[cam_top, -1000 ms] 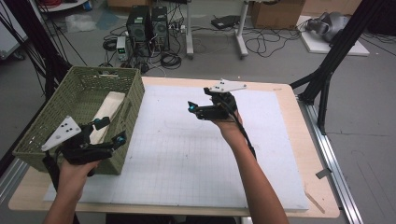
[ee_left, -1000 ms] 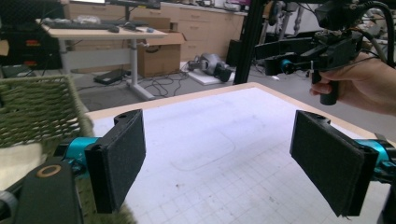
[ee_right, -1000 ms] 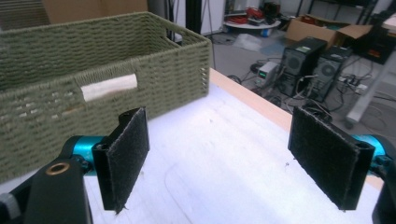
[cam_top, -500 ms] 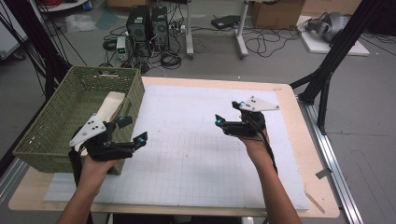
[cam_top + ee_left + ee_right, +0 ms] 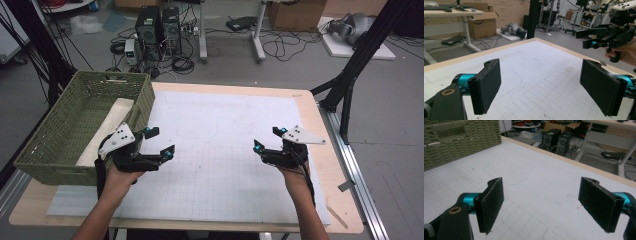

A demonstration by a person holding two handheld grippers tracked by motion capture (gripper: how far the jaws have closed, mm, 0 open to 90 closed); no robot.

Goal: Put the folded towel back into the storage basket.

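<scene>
At nine o'clock on the table the green woven basket (image 5: pixel 59 131) is sitting with the cream folded cloth (image 5: pixel 106 131) lying along its right inner wall. Just beside that basket's near right corner the left gripper (image 5: pixel 159 142) is hovering over the white grid mat (image 5: pixel 220 165), jaws spread wide and carrying nothing. Over at three o'clock the right gripper (image 5: pixel 269 138) is hanging low above the mat, also gaping wide and empty. My read: the cloth looks stowed and both hands are pulling clear. Doing this well means lifting level, keeping the trailing cables off the basket rim, and holding the pads (image 5: pixel 486 85) apart so nothing snags the weave.
</scene>
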